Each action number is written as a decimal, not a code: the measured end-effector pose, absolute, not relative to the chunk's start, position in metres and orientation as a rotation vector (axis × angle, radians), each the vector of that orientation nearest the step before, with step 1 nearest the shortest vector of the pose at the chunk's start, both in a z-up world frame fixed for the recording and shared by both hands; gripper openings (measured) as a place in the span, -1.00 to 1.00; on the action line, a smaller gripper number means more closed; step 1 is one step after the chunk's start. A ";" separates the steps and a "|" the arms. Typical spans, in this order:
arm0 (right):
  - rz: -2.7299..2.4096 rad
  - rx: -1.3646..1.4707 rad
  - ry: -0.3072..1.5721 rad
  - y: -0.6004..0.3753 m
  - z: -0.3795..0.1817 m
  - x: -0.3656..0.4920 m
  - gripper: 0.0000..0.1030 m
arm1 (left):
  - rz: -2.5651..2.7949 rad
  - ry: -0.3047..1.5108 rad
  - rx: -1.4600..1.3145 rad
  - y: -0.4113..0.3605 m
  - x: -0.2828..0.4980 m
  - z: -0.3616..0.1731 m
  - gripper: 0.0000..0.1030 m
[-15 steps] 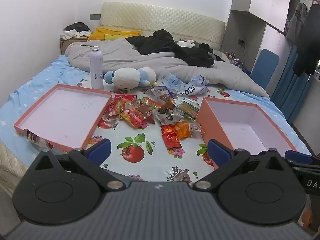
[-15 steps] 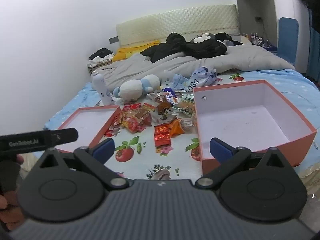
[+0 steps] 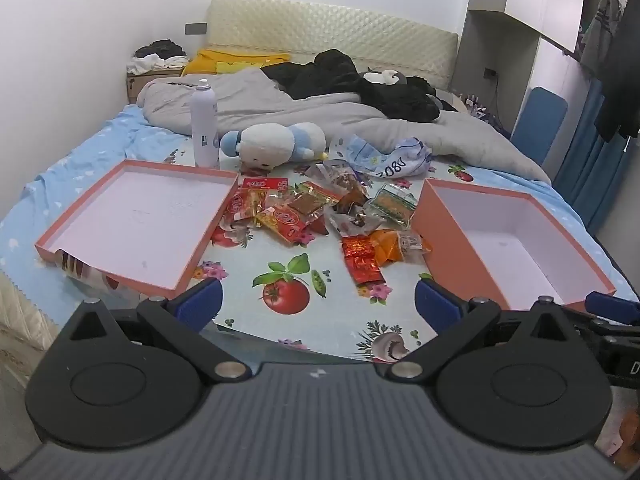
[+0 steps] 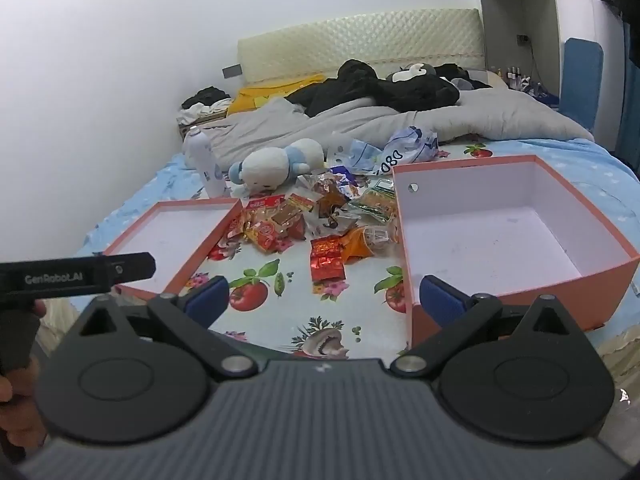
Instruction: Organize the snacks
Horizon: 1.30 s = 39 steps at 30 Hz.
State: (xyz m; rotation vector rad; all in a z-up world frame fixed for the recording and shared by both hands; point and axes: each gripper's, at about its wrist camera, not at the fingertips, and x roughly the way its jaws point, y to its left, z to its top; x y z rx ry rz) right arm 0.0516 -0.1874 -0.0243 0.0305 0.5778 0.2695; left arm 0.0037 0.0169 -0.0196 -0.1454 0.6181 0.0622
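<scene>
A pile of snack packets (image 3: 320,208) lies on the fruit-print cloth between a shallow pink lid (image 3: 136,220) on the left and a deeper pink box (image 3: 516,240) on the right. A red foil packet (image 3: 362,260) and an orange packet (image 3: 394,245) lie nearest me. My left gripper (image 3: 316,304) is open and empty, held back near the bed's front edge. My right gripper (image 4: 324,294) is open and empty, also short of the pile (image 4: 320,220), beside the box (image 4: 512,236). The lid (image 4: 176,236) shows at left.
A white spray bottle (image 3: 204,124) and a plush toy (image 3: 276,144) stand behind the lid. A crumpled plastic bag (image 3: 390,158) lies behind the snacks. A grey duvet (image 3: 320,112) and dark clothes cover the far bed. The left gripper's body (image 4: 76,274) shows at left.
Both grippers have shifted only slightly; the view is nearly the same. Nothing on the bed has moved.
</scene>
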 end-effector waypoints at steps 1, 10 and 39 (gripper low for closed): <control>0.268 0.029 0.576 -0.187 -0.024 0.052 1.00 | 0.063 0.611 -0.152 0.020 0.003 -0.025 1.00; 0.269 0.009 0.577 -0.183 -0.028 0.054 1.00 | 0.059 0.617 -0.162 0.020 0.005 -0.033 1.00; 0.250 0.026 0.616 -0.183 -0.043 0.059 1.00 | 0.050 0.651 -0.157 0.025 0.016 -0.047 1.00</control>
